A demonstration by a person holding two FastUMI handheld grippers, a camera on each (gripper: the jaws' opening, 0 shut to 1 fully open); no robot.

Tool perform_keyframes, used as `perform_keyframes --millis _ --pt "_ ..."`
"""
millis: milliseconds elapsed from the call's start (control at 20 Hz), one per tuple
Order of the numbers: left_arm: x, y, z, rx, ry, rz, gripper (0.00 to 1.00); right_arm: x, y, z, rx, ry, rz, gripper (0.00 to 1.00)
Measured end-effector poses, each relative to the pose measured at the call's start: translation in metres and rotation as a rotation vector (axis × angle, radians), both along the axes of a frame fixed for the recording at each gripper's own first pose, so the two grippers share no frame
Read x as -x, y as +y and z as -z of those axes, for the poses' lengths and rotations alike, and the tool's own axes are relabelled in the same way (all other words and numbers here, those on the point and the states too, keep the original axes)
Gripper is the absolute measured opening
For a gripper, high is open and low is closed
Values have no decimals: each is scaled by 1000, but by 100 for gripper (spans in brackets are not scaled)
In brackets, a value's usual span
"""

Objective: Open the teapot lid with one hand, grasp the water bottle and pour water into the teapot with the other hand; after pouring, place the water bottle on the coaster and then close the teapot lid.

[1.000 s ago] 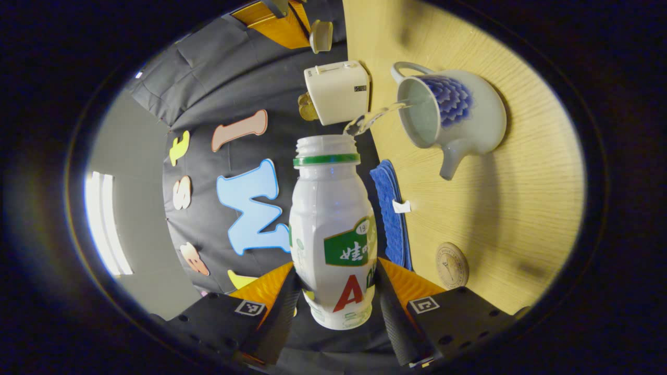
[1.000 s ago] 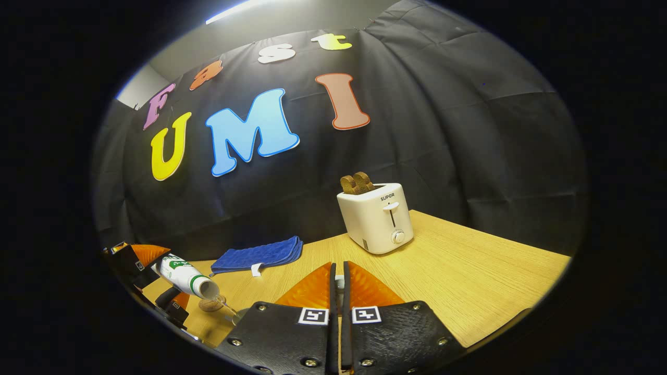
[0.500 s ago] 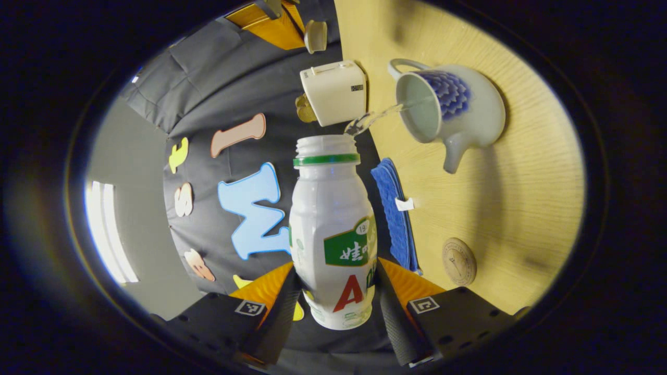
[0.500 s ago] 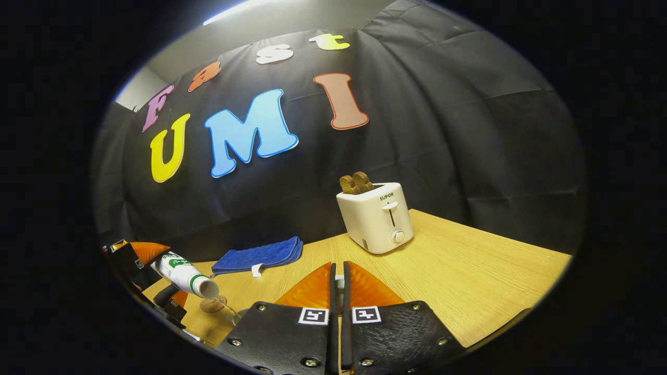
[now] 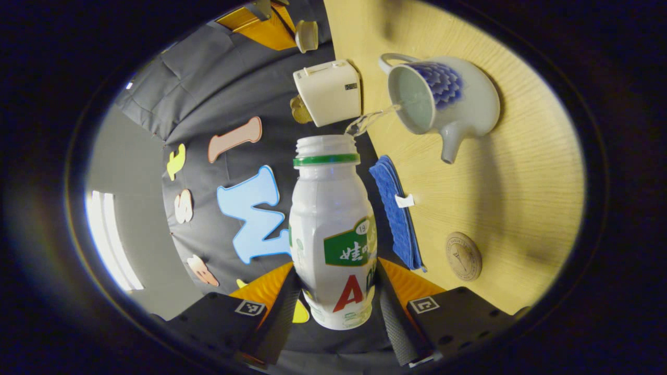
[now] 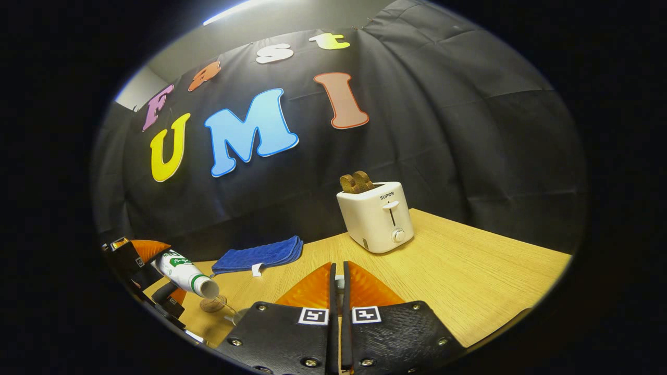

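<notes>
Bottle: water bottle (image 5: 333, 229) sits between my left claw's (image 5: 336, 307) two fingers, both pressing its lower body, neck pointing away from me and mouth uncapped.
Tilt: in the right gripper view the same bottle (image 6: 185, 275) leans mouth-down, held off to my lower left by the left claw (image 6: 146, 276).
Stream: water (image 5: 372, 117) runs clear from the bottle mouth, ahead and to the right of my left claw, into the pot's opening.
Teapot: teapot (image 5: 458, 104) stands on the table (image 5: 500, 198) ahead-right of my left claw, lid off, spout toward the cloth side.
Lid: teapot lid (image 5: 306, 35) hangs far ahead of the left claw, at the right claw (image 5: 281, 26).
Right claw: my right claw's (image 6: 338, 284) fingers are drawn together with just a slit between; something pale shows in it, and I cannot tell what.
Coaster: round coaster (image 5: 463, 256) lies bare on the table just right of my left claw.
Cloth: blue cloth (image 5: 396, 213) lies folded between bottle and coaster.
Toaster: white toaster (image 6: 376, 216) stands ahead of my right claw, slightly right.
</notes>
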State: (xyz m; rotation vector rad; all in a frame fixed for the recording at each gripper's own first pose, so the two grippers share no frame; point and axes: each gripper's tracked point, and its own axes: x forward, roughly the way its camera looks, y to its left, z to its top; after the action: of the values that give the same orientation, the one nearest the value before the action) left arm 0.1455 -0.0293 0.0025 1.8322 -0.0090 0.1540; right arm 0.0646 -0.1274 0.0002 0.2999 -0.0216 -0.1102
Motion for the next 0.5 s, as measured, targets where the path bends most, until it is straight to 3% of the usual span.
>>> perform_keyframes --millis 100,200,500 --pt "0 1 -1 -12 -1 1 80 0 1 1 -1 0 -1 2" --pt "0 0 -3 -27 -4 4 89 0 0 0 1 -1 -1 2" --pt "0 1 -4 -61 -4 9 90 1 0 0 -3 -1 -2 2"
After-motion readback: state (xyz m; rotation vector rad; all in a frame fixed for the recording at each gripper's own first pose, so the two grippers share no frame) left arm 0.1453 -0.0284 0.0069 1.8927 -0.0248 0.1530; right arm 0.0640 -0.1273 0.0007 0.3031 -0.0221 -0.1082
